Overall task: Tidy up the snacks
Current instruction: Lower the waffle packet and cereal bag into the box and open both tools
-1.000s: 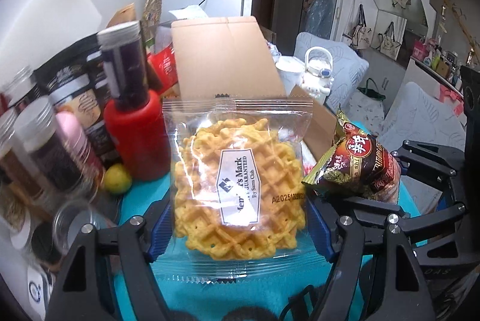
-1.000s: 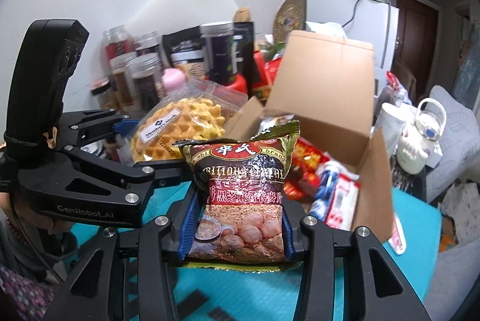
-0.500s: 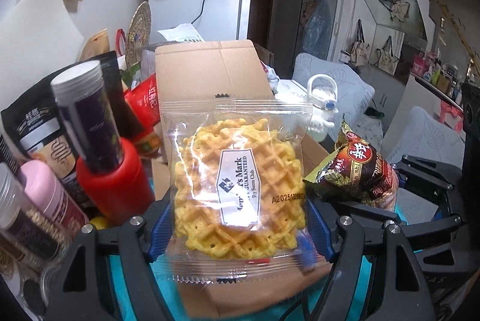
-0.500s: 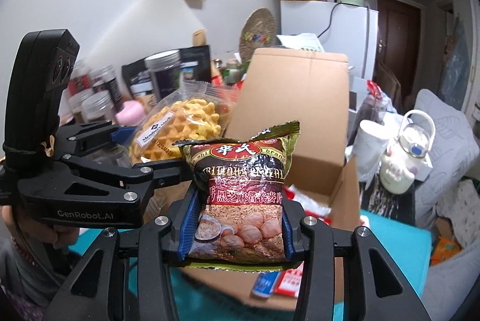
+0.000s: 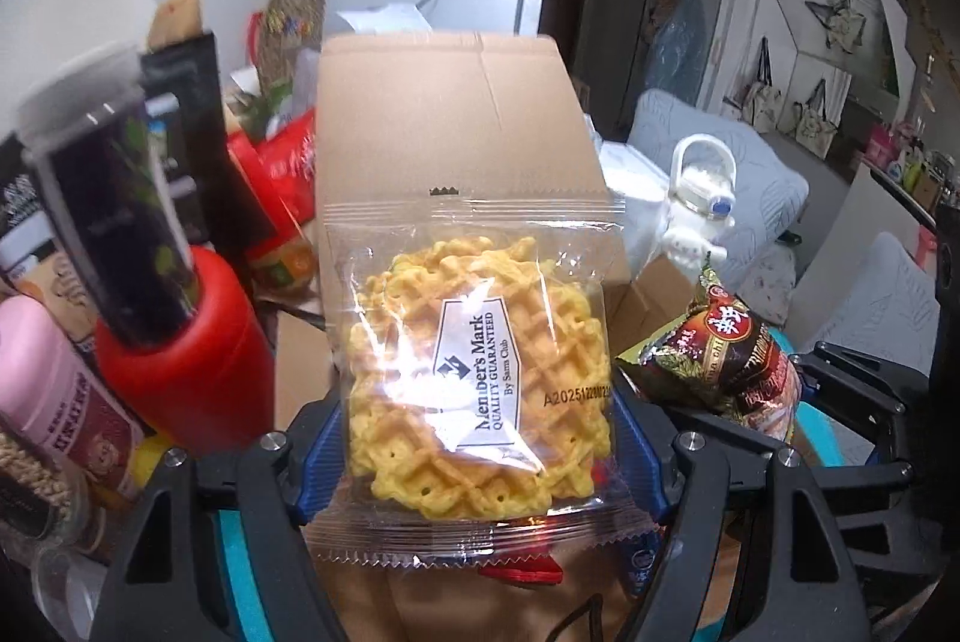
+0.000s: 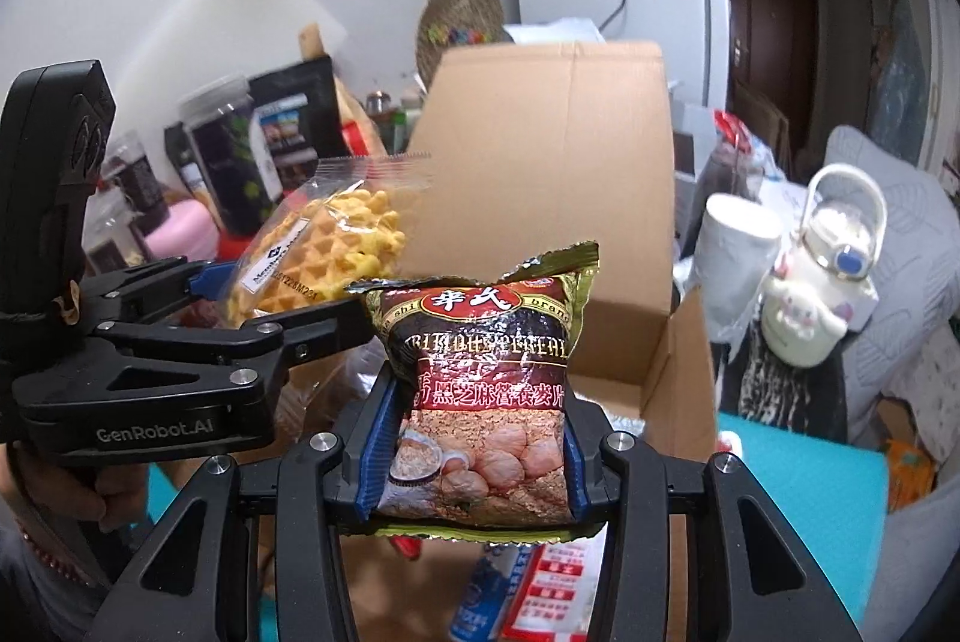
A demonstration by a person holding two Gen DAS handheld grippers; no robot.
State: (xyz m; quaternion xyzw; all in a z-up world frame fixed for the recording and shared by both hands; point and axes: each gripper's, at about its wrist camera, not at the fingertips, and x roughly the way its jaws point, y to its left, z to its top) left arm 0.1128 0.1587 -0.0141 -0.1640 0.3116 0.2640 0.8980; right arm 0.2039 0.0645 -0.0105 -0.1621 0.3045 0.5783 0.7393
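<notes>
The left gripper (image 5: 477, 438) is clamped on a clear waffle packet (image 5: 474, 372), held upright between its blue pads. The right gripper (image 6: 474, 456) is clamped on a brown cereal packet (image 6: 480, 390), also upright, long side vertical. Both packets hang over the open cardboard box (image 6: 600, 198), whose tall back flap stands just behind them. The box floor, with other snacks on it, lies directly below and slightly ahead of both grippers. The two grippers sit side by side, about equally near the opening, so lowering either packet looks like the likely next move.
</notes>
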